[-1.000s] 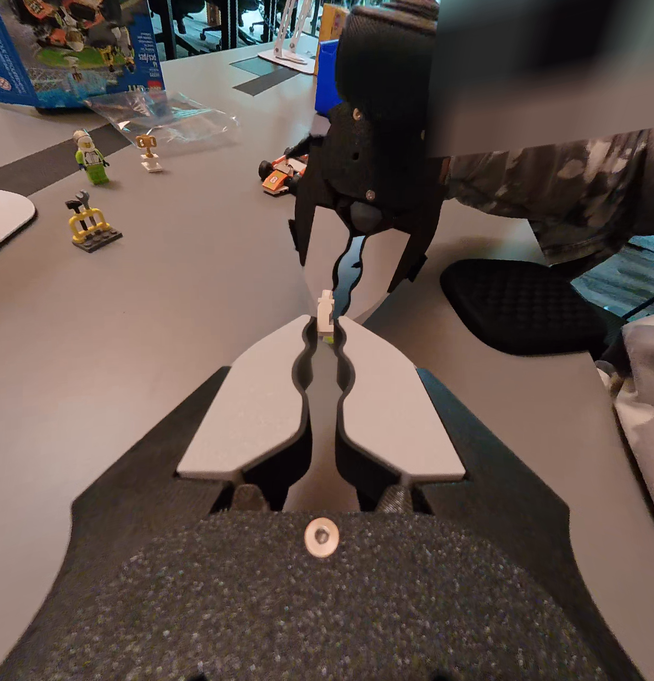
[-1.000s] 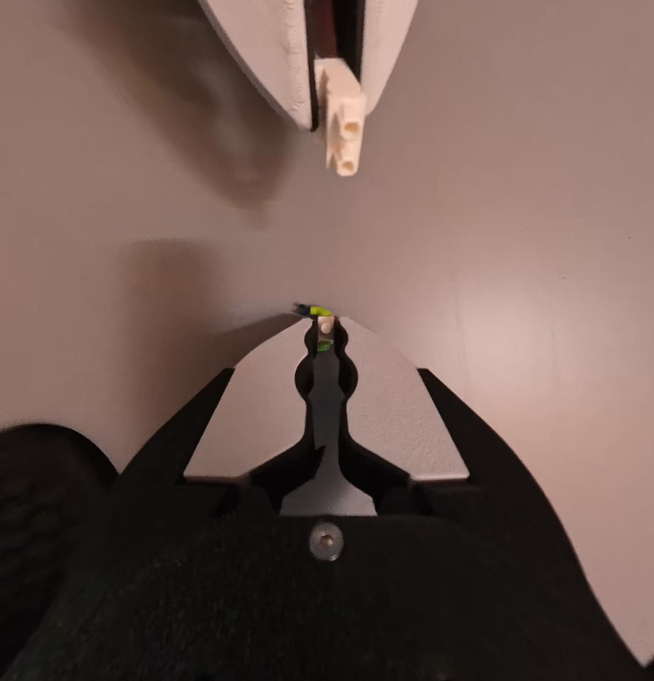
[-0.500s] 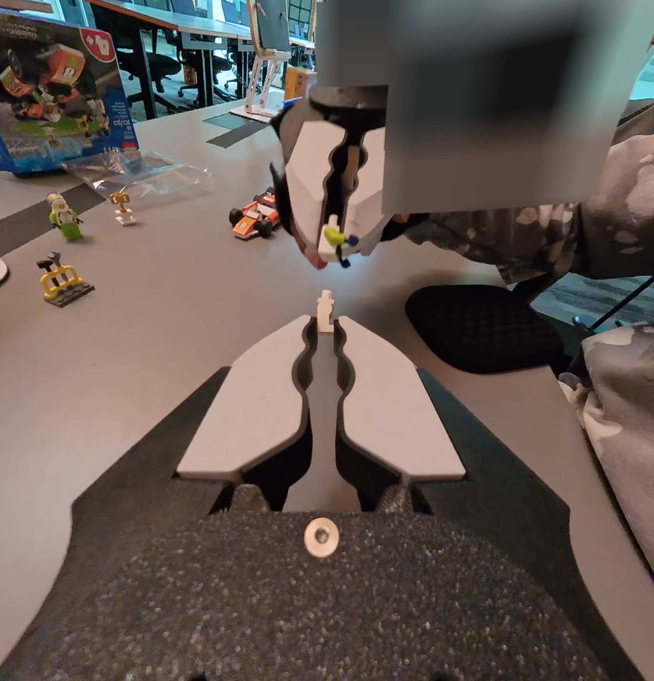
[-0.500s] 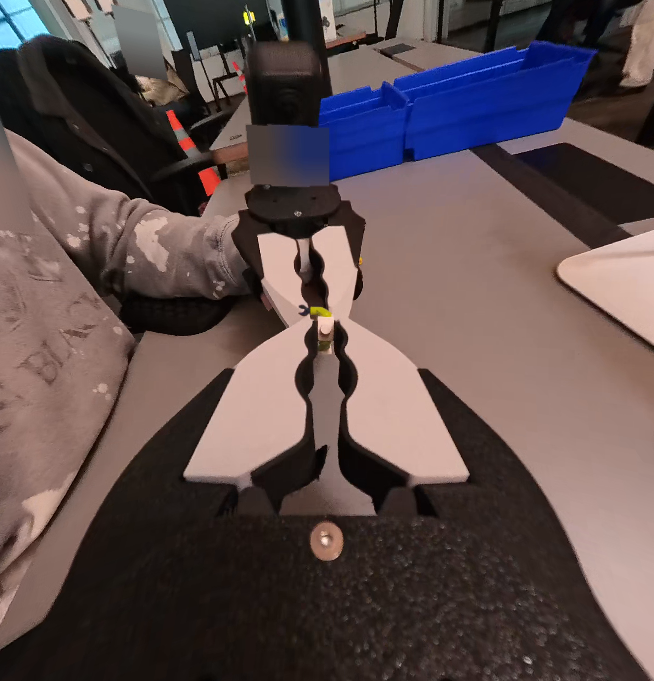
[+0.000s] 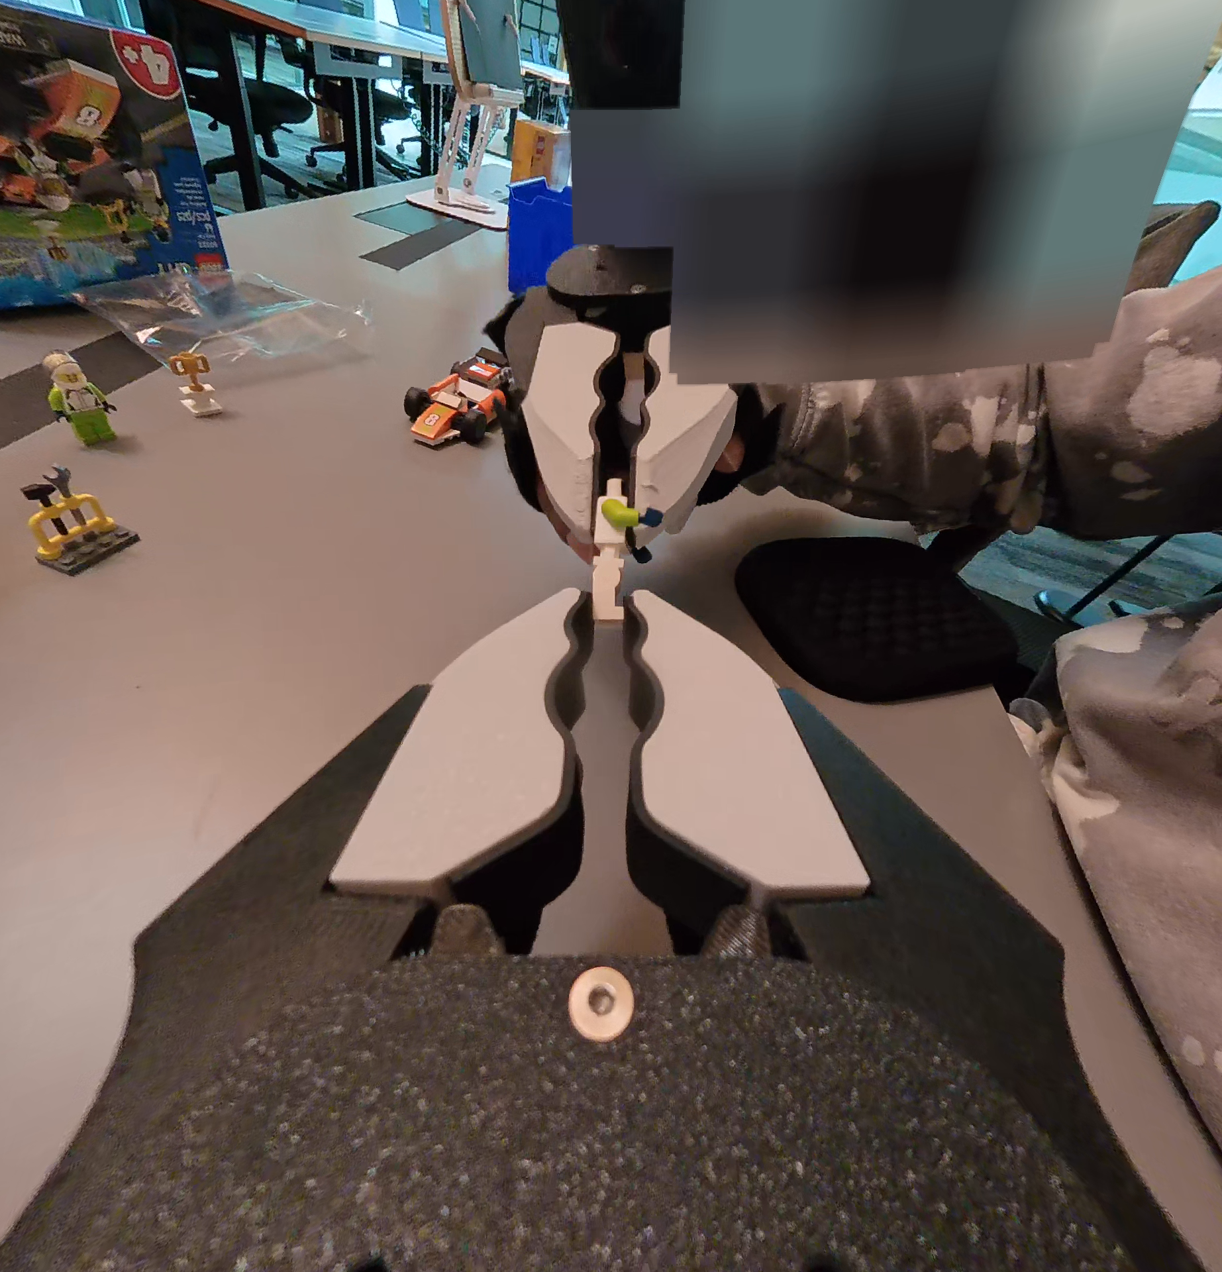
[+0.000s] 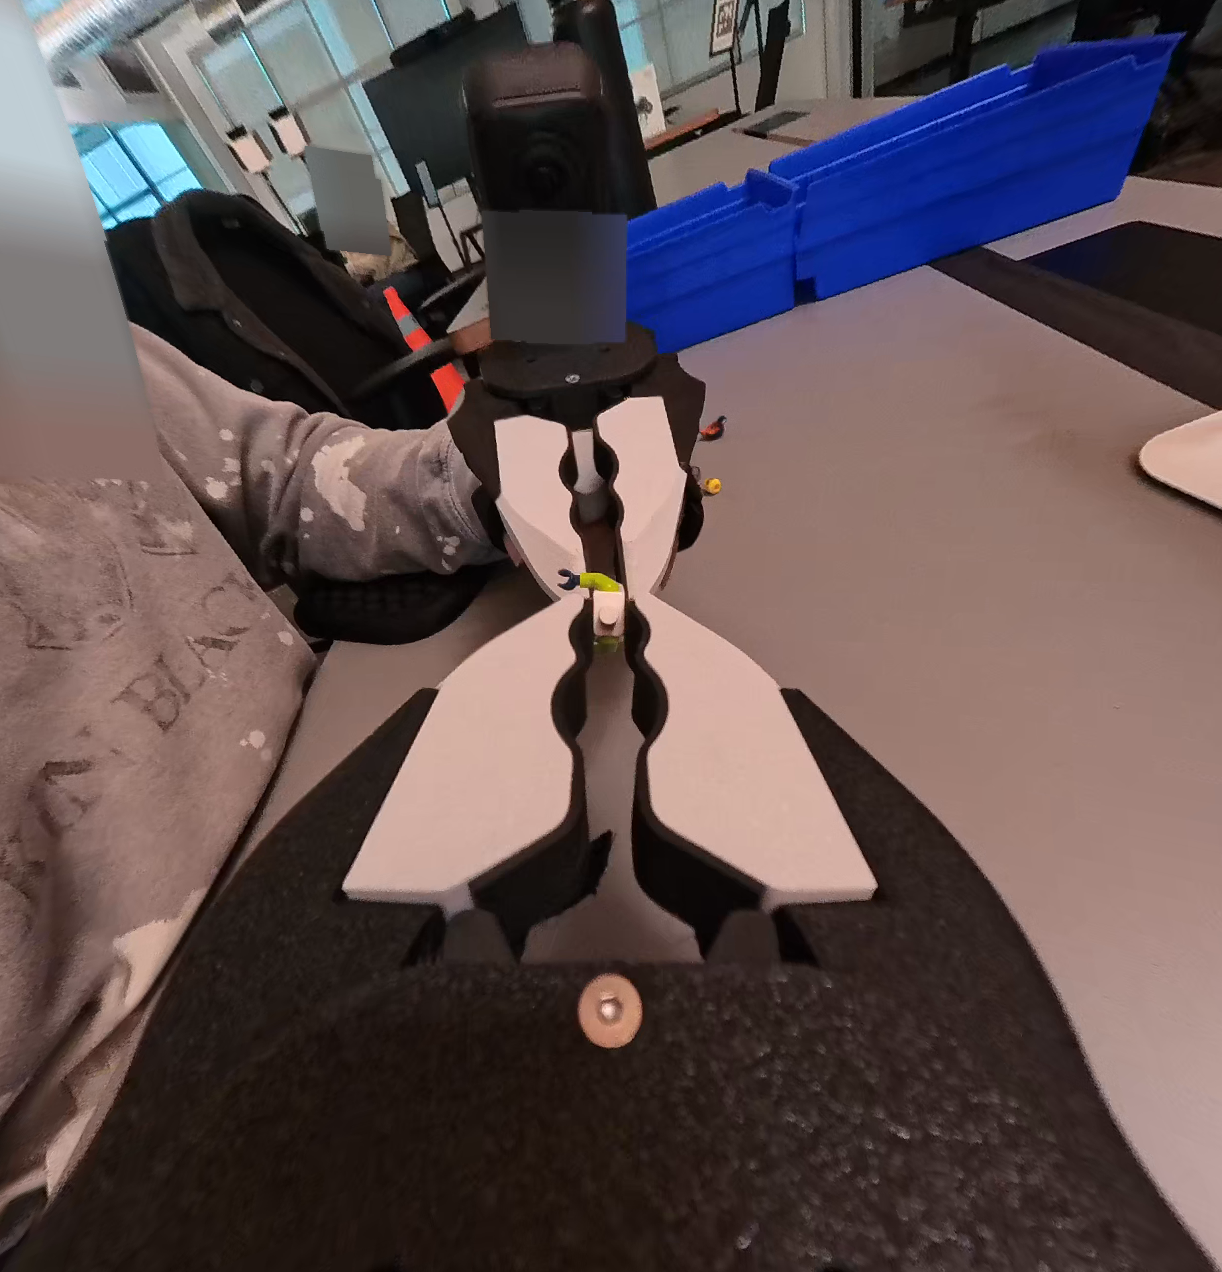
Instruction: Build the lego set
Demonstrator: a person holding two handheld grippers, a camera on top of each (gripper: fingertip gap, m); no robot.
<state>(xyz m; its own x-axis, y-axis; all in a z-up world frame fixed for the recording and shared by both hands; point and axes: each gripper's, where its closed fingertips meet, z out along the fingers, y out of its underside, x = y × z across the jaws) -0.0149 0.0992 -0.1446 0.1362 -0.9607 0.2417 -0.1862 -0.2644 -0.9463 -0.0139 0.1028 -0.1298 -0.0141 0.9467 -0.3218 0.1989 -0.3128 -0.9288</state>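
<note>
Lego torso [image 5: 611, 523], white plastic with lime arms, sits pinched in the right hand-held gripper [image 5: 611, 544], touching the blocky white legs [image 5: 608, 585] clamped in the left hand-held gripper [image 5: 606, 612], above the smooth grey surface [image 5: 284, 619] near its front edge.

The right gripper [image 5: 611, 513] has swung round from pointing down at the table to face the left gripper [image 5: 602, 609] tip to tip. Its white torso [image 5: 609, 523] with green arms, apart from the white legs [image 5: 608, 585] half a second ago, now touches them.
</note>
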